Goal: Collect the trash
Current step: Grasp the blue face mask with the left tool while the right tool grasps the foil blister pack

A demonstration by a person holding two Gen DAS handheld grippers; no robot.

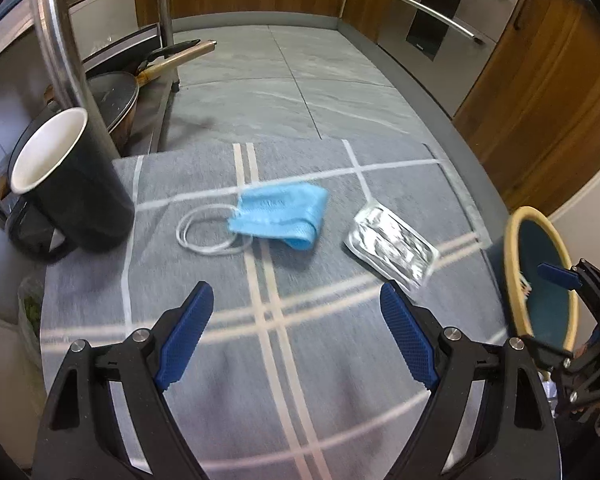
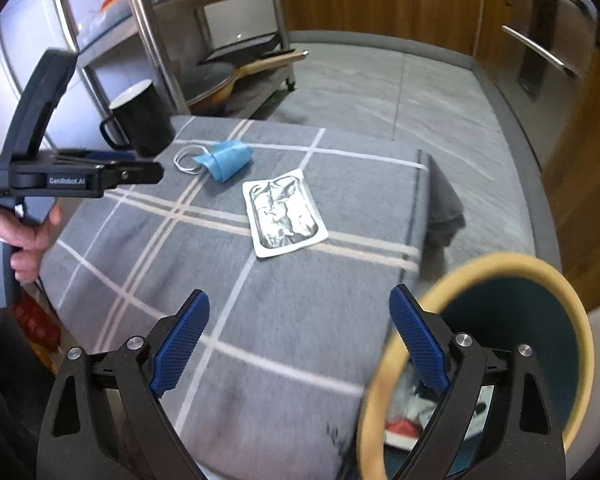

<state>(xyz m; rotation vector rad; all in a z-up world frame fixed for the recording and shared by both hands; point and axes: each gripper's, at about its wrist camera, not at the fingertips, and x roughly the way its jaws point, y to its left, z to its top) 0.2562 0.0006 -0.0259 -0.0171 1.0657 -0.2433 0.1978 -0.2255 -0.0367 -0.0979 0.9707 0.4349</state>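
A crumpled blue face mask (image 1: 280, 216) (image 2: 228, 160) with white ear loops lies on the grey plaid cloth (image 1: 300, 360). To its right lies a flat silver foil packet (image 1: 392, 244) (image 2: 284, 216). My left gripper (image 1: 296, 292) hovers open just short of both, with nothing between its fingers. My right gripper (image 2: 300, 298) is open and empty too, over the cloth's near right part, its right finger in front of the bin's mouth. The bin (image 1: 516, 240) (image 2: 500, 260), tan-rimmed and teal inside, stands off the cloth's right edge and holds paper scraps.
A black mug (image 1: 80, 200) (image 2: 148, 124) with a white inside stands at the cloth's far left. Behind it is a steel rack (image 1: 60, 40) with pans. A hand (image 2: 28, 236) holds the left gripper's handle. Grey floor tiles, wooden cabinets and an oven lie beyond.
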